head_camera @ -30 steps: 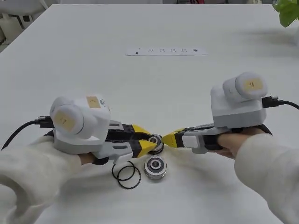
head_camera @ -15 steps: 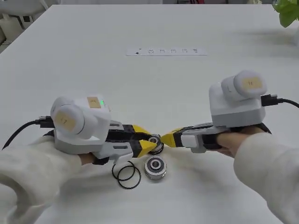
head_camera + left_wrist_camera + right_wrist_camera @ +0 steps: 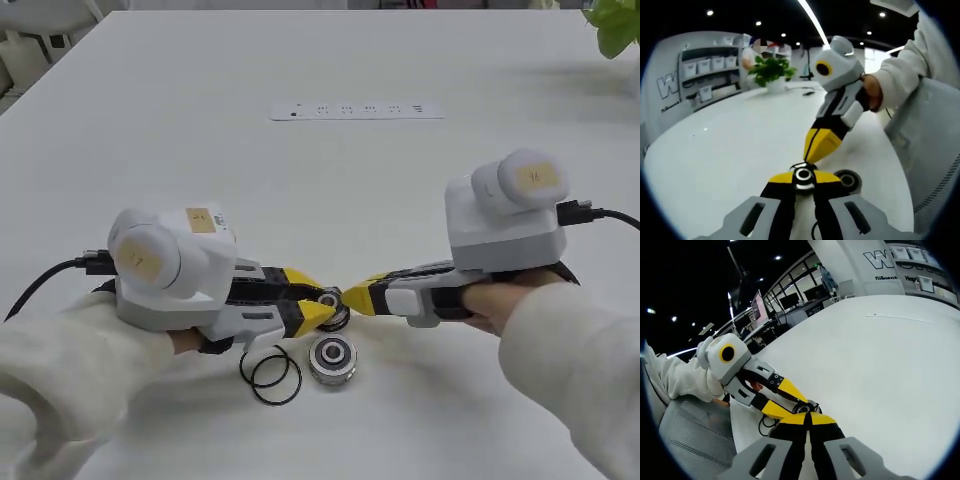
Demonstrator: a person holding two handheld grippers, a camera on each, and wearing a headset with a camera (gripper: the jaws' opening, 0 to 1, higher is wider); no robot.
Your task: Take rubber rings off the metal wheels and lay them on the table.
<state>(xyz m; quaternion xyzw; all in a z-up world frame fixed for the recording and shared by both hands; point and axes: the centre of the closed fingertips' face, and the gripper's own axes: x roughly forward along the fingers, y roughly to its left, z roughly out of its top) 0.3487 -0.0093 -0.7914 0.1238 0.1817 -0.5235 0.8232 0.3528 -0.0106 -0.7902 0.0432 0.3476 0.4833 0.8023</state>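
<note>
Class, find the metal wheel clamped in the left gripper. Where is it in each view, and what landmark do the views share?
Head view: metal wheel low centre, where the yellow tips meet.
Left gripper view: bottom centre, between that view's own jaws.
Right gripper view: lower centre, just above that view's own jaws.
Landmark: the left gripper holding it.

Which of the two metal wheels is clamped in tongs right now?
The silver metal wheel between the left tongs' yellow tips. The other wheel lies flat on the white table, beside two loose black rubber rings.
</note>
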